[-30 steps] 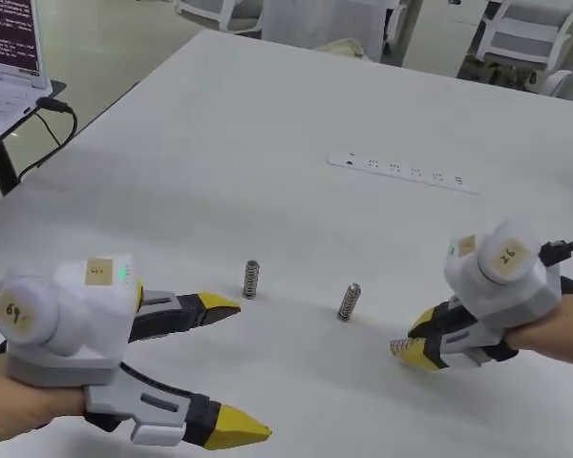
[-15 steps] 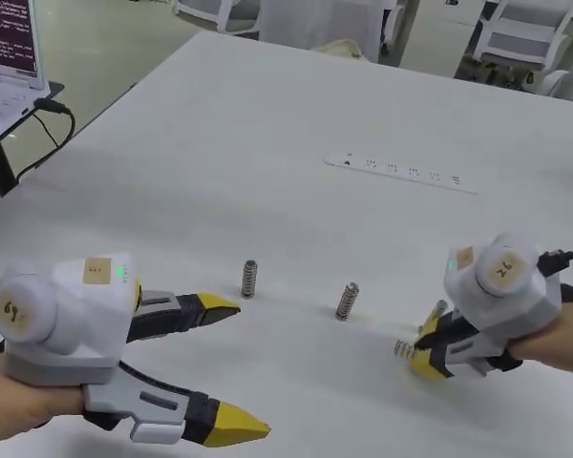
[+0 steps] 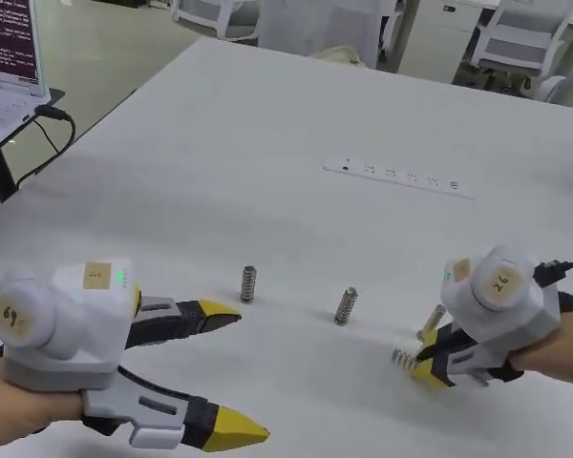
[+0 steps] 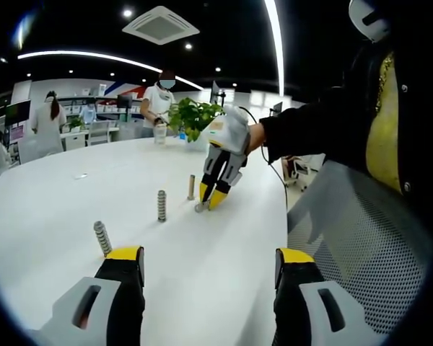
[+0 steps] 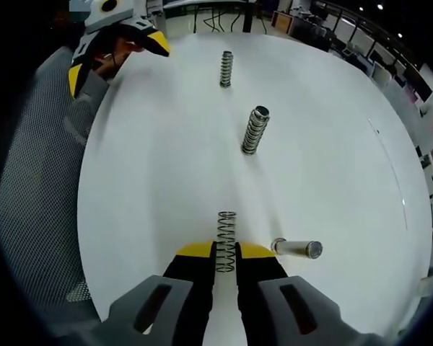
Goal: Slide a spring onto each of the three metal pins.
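The right tool [image 3: 422,366] is down low at the near right of the table [image 3: 267,143], its jaws pinched narrow on a spring [image 3: 402,359]. In the right gripper view the spring [image 5: 226,241] sits gripped by its near end between the yellow tips of the right tool [image 5: 226,251], and the rest of its coils stick out in front. It lies close to flat just above the table. I can't tell whether its free end touches the top.

Just beside it stands the bare pin [image 3: 432,322], the rightmost of three in a row. The spring's free end points past it, not onto it. In the left gripper view the bare pin [image 4: 191,187] is upright with the right tool [image 4: 211,202] close by it.

The mid pin [image 3: 346,305] wears a spring, and so does the end pin [image 3: 248,283] to its left.

The left tool [image 3: 237,375] hangs at the near left with its jaws spread wide and nothing between them. Its upper tip is near the end pin but apart from it.

Farther back on the table lies a white power strip [image 3: 398,176]. A laptop [image 3: 5,48] stands off the left edge.
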